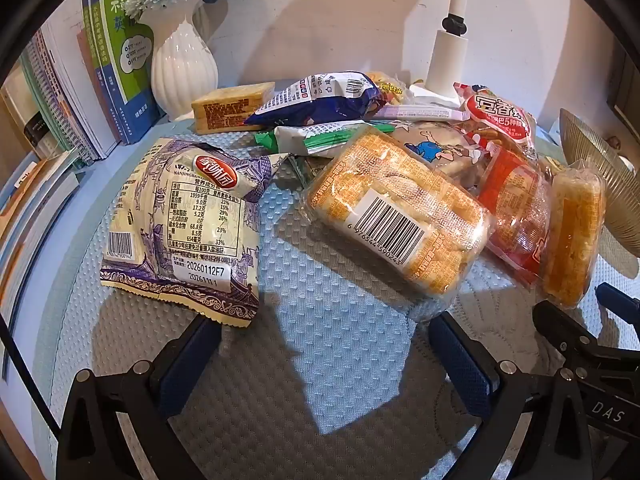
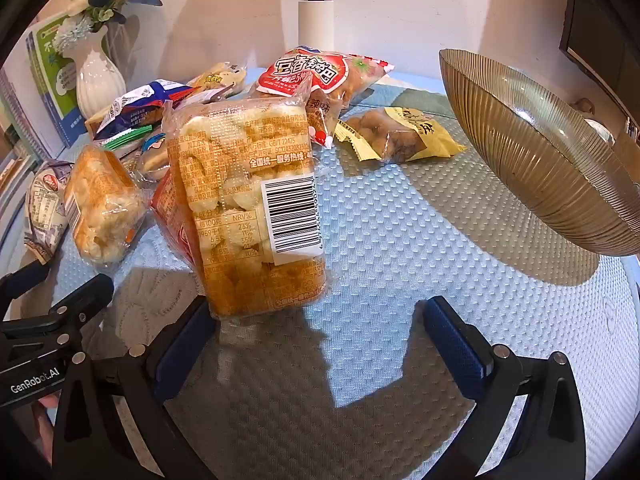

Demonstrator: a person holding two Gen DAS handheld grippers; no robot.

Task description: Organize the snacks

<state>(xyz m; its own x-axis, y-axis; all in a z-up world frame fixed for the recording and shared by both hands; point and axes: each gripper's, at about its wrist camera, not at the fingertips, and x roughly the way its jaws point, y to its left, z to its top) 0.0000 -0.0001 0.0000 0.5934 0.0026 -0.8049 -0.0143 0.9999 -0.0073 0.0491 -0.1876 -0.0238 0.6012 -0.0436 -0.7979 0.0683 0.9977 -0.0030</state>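
Snacks (image 1: 396,216) heaped — claws (image 1: 320,344) apparently empty.

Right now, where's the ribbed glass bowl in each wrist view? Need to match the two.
Left wrist view: ribbed glass bowl at the far right edge, mostly cut off, behind the orange snack pack standing on its side.
Right wrist view: the bowl fills the upper right, tilted, on the blue mat.
Shared landmark: the white ribbed vase, upper left in both views.
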